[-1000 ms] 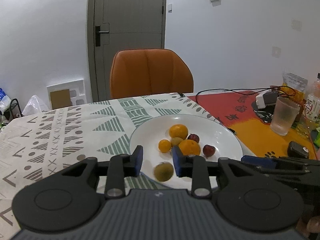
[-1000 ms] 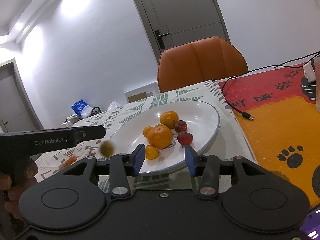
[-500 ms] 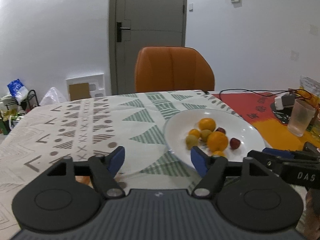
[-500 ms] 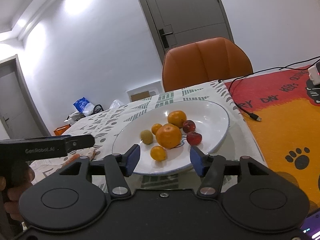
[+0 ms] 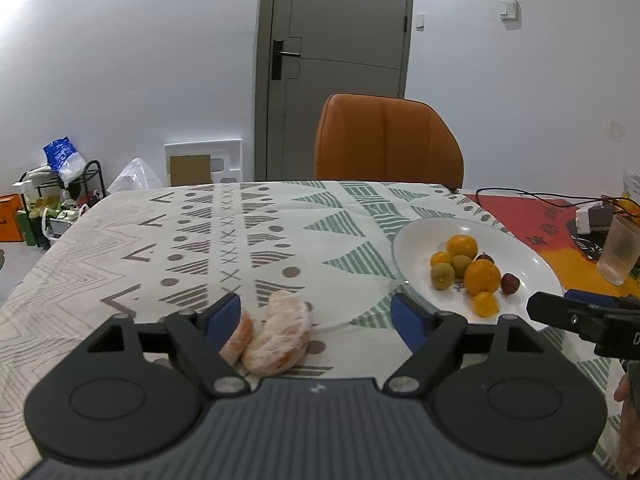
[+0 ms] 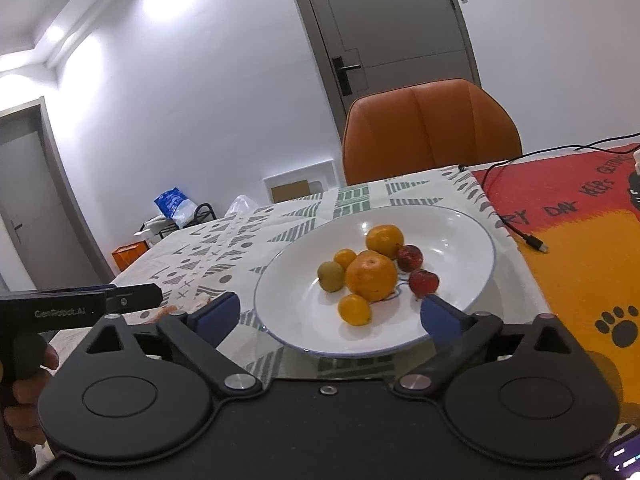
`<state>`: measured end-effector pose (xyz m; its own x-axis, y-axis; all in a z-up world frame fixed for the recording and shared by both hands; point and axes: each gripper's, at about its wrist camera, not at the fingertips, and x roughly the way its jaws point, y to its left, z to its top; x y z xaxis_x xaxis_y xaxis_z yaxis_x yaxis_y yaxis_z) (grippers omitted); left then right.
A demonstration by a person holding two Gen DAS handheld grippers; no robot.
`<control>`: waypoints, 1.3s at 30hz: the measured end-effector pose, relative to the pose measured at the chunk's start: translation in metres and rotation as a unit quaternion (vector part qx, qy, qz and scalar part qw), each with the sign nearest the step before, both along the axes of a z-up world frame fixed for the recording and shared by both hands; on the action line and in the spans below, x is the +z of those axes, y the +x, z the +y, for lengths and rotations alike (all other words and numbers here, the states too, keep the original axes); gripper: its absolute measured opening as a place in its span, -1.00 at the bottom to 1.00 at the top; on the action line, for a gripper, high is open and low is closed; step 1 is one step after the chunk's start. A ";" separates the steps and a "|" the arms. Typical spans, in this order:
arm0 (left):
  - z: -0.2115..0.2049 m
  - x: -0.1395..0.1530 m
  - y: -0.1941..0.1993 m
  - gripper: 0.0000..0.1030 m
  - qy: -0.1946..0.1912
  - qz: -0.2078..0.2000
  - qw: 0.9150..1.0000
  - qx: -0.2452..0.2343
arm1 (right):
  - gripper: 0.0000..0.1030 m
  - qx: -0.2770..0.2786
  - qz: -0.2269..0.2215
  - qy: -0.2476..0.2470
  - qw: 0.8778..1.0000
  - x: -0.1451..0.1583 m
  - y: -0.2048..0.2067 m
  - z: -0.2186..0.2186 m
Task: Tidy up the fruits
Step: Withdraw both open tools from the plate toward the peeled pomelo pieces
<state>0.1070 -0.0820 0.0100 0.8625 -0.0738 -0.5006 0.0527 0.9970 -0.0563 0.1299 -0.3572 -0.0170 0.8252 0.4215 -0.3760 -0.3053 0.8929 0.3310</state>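
Observation:
A white plate [image 5: 532, 264] [image 6: 452, 232] holds several fruits: oranges [image 6: 372, 276], a green kiwi [image 6: 331, 276] and red fruits [image 6: 423, 282]. Peeled orange pieces [image 5: 280, 334] lie on the patterned tablecloth left of the plate. My left gripper [image 5: 316, 318] is open and empty, with the peeled pieces between its fingers, close to the left one. My right gripper [image 6: 330, 316] is open and empty, at the plate's near rim. The left gripper also shows in the right wrist view [image 6: 132, 298].
An orange chair [image 5: 388, 140] stands behind the table. A plastic cup [image 5: 620, 248], a cable [image 6: 532, 240] and a charger [image 5: 592, 218] sit on the red and orange mat at the right. Clutter lies on the floor at far left.
My left gripper let the kiwi go onto the plate, opened wide and moved left to the peeled orange pieces. My right gripper opened wider and moved slightly nearer the plate.

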 end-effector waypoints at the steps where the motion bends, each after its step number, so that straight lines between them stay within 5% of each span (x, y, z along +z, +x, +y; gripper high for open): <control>1: 0.002 0.000 -0.001 0.58 -0.001 0.000 1.000 0.002 | 0.98 0.001 0.001 0.000 1.000 0.000 0.000 0.002; 39: 0.076 -0.021 -0.022 0.59 -0.037 0.018 0.997 0.063 | 1.00 0.074 0.013 -0.048 0.996 0.005 -0.002 0.084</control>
<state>0.0851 -0.0062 -0.0106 0.8494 -0.0050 -0.5277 -0.0751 0.9886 -0.1304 0.1278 -0.2729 -0.0117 0.7457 0.4995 -0.4410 -0.4289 0.8663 0.2560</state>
